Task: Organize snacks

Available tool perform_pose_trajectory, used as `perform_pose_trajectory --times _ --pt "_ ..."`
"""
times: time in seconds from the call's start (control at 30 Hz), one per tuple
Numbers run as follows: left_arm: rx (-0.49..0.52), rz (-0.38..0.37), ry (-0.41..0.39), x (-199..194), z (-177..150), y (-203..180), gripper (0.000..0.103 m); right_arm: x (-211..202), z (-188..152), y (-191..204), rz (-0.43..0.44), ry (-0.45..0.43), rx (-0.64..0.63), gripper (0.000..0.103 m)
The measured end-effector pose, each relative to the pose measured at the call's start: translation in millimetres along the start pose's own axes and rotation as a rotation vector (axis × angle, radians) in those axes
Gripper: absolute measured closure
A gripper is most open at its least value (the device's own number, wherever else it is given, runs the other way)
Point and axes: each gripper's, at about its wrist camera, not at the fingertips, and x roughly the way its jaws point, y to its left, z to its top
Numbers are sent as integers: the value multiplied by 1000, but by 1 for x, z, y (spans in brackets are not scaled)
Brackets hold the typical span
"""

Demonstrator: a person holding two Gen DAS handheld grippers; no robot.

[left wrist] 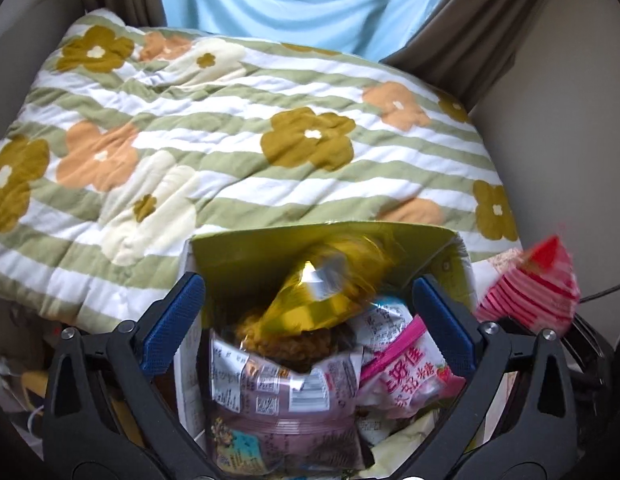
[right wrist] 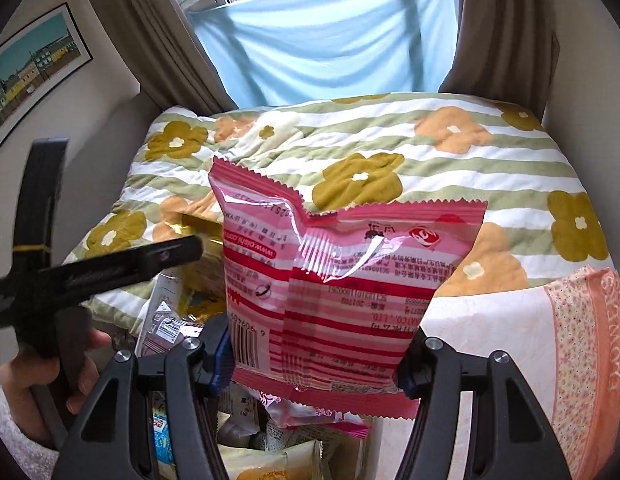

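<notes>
Two grippers are at work over a heap of snacks. Nearest, the right gripper [right wrist: 314, 364] is clamped on the lower part of a pink packet [right wrist: 342, 280], held upright above the pile, with most of the packet standing free above the jaws. To my eye that slick film could slide out of the pinch, or the packet could flop sideways and drop among the wrong snacks if it is swung fast.

The left gripper [left wrist: 305, 320] hangs spread wide, holding nothing, over an open box [left wrist: 245, 252] crammed with wrappers. A gold bag [left wrist: 322, 288] rides blurred on top of that pile and looks loose; it may tumble over the box's rim. Dropping those wide jaws in could snag two wrappers at once.

Beyond lies a flowered quilt [left wrist: 229, 128], soft ground where anything set down could tip.
</notes>
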Motion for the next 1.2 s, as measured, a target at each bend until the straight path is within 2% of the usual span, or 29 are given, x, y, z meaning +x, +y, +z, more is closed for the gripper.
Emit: perform_pose_trajectory --times 0.23,0.5,0.53,0.6,0.63,0.67,0.73,0.97,1.2 --pt "-90 0 -23 -19 -22 20 0 11 0 4 5 40 -56 45" --pt "-106 40 -48 -40 -34 22 0 17 8 13 35 105 -108 44" --pt "-110 41 -49 -42 -35 24 0 19 9 15 40 107 -112 41" --pt "-118 38 -56 -47 -38 26 0 17 8 20 44 92 -117 19" --pt "-121 39 -61 -50 -39 27 0 12 8 21 42 66 -114 4" --pt "-121 41 -66 -53 -41 28 0 6 8 21 39 33 -108 1" --pt "-118 42 -69 -57 -45 29 0 -2 5 21 37 -1 -98 1" --pt "-93 51 -94 -77 -65 15 0 -26 -12 14 15 -25 -55 1" --pt "-53 89 -209 -141 -99 -23 0 -87 -28 5 38 -127 -65 1"
